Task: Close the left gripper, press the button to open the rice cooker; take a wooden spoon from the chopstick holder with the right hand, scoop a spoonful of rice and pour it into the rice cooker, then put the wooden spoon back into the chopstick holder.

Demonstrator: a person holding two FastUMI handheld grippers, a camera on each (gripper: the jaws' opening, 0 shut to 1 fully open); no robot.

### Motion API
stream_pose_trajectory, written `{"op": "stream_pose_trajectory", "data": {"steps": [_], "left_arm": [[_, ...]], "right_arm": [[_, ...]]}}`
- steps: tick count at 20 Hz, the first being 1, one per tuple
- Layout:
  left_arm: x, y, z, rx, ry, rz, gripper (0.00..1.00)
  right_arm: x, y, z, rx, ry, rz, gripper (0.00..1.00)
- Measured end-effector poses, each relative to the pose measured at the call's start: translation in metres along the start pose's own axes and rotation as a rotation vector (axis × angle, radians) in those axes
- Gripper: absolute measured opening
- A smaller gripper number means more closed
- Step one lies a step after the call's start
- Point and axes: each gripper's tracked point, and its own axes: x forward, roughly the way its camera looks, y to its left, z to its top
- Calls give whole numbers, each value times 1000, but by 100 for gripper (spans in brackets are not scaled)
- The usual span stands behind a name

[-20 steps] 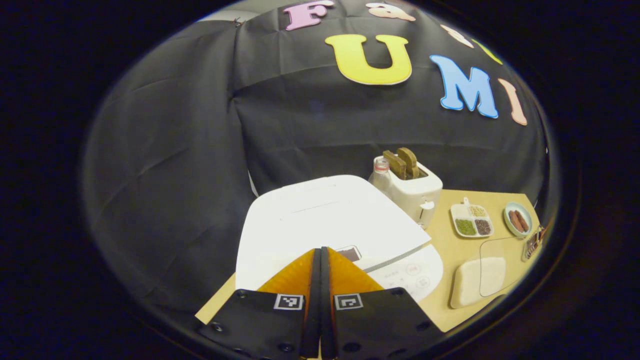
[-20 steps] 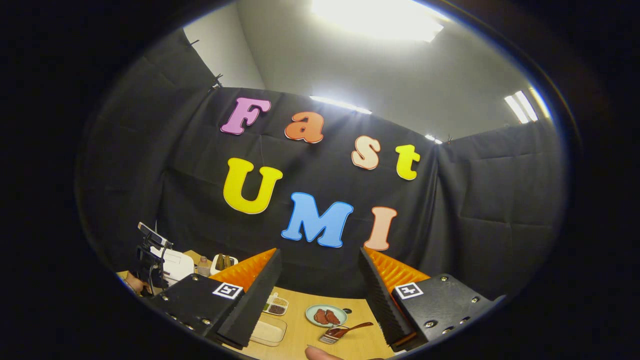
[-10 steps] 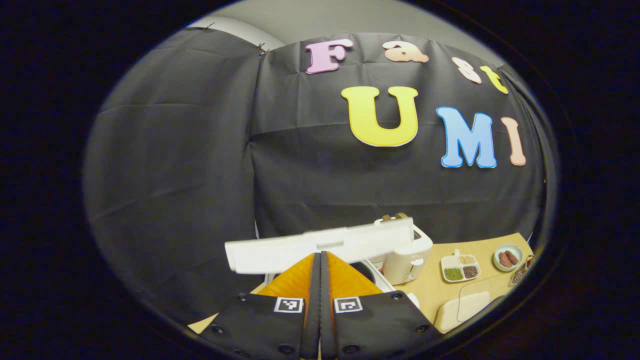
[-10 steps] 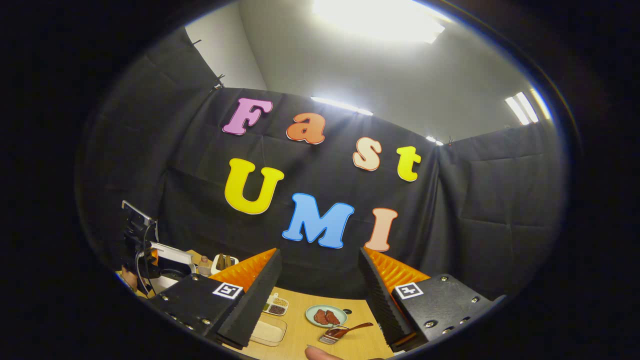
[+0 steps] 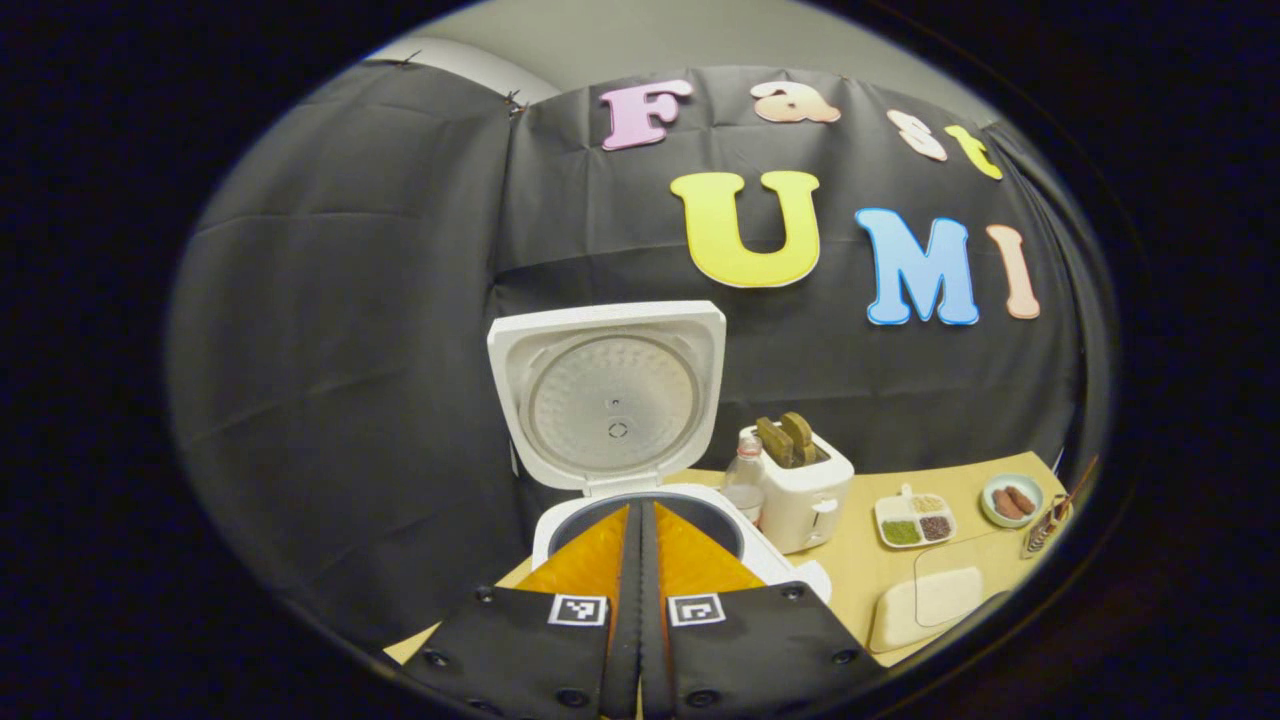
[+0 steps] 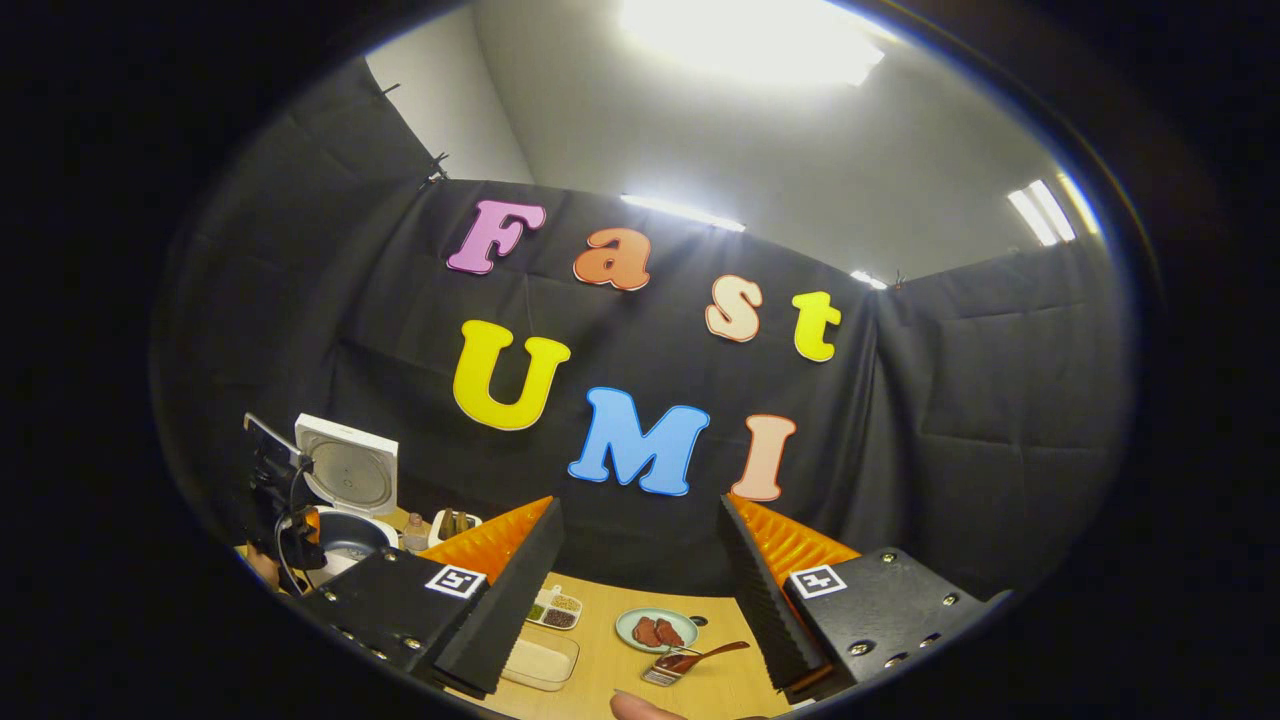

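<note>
1. In the left gripper view, our left claw (image 5: 640, 540) has its fingers pressed flat together with nothing between them, and it hangs just in front of the rice cooker (image 5: 640, 520).
2. The cooker's lid (image 5: 608, 395) stands upright and open, its round inner plate facing us; the dark pot rim shows just past our fingertips.
3. Just right of the cooker we see a small bottle (image 5: 745, 480), touching or nearly touching a white toaster (image 5: 800, 490) with two brown slices sticking up.
4. Farther right on the desk (image 5: 860, 560) lie a divided dish (image 5: 914, 520) of grains and a small plate (image 5: 1012, 500) of sausages; nearer us sits a clear box of rice (image 5: 925, 605).
5. At the far right edge a holder (image 5: 1045, 520) stands with a thin handle leaning out of it; we cannot tell more there.
6. In the right gripper view, our right claw (image 6: 640, 570) is spread wide and empty, raised above the desk.
7. Between its fingers we see the plate and, nearer, the wooden spoon (image 6: 700, 658) resting in the holder, its handle pointing right.
8. The left claw, and the open cooker behind it, show far off at the left of this view.
9. A fingertip (image 6: 640, 708) shows at the bottom edge.
</note>
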Motion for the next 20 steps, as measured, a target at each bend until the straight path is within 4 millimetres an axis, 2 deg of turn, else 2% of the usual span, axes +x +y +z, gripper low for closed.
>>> {"op": "stream_pose_trajectory", "data": {"steps": [5,6,11,13,17,19,20], "left_arm": [[-33,0,11,-4,-16,-11,8],[-39,0,15,-4,-22,-15,8],[-79,-6,41,-23,-47,-30,8],[-97,-4,54,-25,-66,-12,8],[-136,-13,79,-5,-106,24,8],[-156,-24,91,11,-119,44,26],[-166,-29,95,19,-122,53,38]], "right_arm": [[-3,-17,-11,34,16,-20,97],[-3,-22,-14,42,21,-27,95],[3,-46,-47,74,67,-40,95],[12,-58,-70,85,90,-43,95],[41,-88,-131,145,174,-44,94],[61,-105,-165,170,212,-44,94],[71,-112,-182,178,227,-37,94]]}}
